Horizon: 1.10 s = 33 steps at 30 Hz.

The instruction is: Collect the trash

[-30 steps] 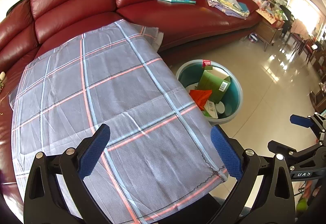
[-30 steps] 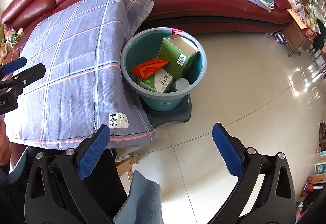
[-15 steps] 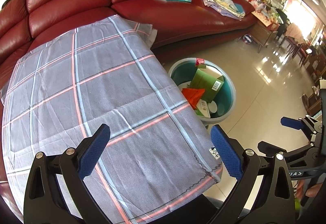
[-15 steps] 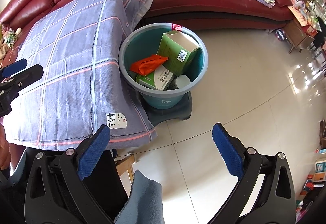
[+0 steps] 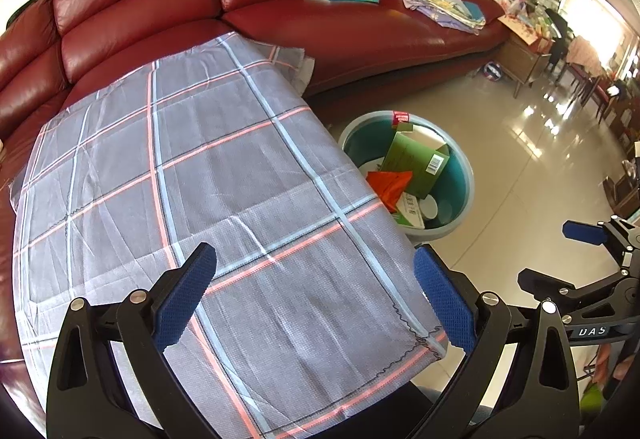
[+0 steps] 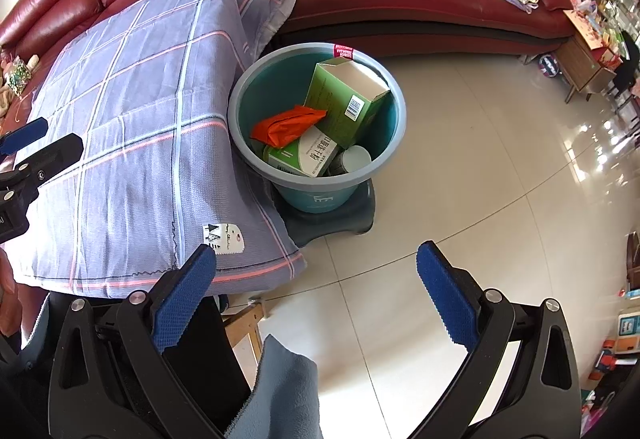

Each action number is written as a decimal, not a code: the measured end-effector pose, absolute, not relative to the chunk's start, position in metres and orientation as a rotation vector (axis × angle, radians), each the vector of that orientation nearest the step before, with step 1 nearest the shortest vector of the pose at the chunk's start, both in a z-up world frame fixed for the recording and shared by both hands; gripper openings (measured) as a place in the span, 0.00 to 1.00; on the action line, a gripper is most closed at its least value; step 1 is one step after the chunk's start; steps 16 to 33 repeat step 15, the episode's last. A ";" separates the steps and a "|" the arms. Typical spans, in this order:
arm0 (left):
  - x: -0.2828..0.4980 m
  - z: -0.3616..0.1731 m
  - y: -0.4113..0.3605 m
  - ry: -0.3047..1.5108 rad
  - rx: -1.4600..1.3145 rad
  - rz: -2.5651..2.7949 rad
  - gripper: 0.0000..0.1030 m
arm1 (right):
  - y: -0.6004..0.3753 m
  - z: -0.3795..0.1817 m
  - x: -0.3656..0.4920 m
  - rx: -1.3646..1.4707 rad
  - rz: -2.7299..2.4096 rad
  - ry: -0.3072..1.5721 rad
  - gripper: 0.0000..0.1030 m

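Right wrist: green carton [image 6: 343,100] in bucket [image 6: 256,91] shows a barcode.

One bucket [image 6: 256,79], two green boxes [image 6: 340,99], one orange wrapper [image 6: 286,123], one cup [image 6: 356,158]

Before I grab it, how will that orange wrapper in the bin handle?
The orange wrapper looks crumpled and thin, so probably floppy and very light. It lies loose on the boxes in the bin, so it should lift freely. Its creased film may slip from open pads.
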<state>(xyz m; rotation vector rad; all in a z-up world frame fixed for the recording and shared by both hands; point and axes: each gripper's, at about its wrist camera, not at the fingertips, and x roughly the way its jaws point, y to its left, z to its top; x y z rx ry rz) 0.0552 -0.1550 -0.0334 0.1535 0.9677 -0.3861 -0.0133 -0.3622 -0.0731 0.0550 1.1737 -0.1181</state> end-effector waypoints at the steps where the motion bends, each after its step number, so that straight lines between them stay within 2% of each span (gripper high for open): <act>1: 0.055 -0.033 -0.155 0.970 0.154 -0.386 0.96 | -0.362 -0.073 -0.013 0.055 -0.119 1.174 0.93; 33: 0.057 -0.039 -0.154 0.980 0.162 -0.373 0.96 | -0.365 -0.075 -0.010 0.043 -0.126 1.175 0.93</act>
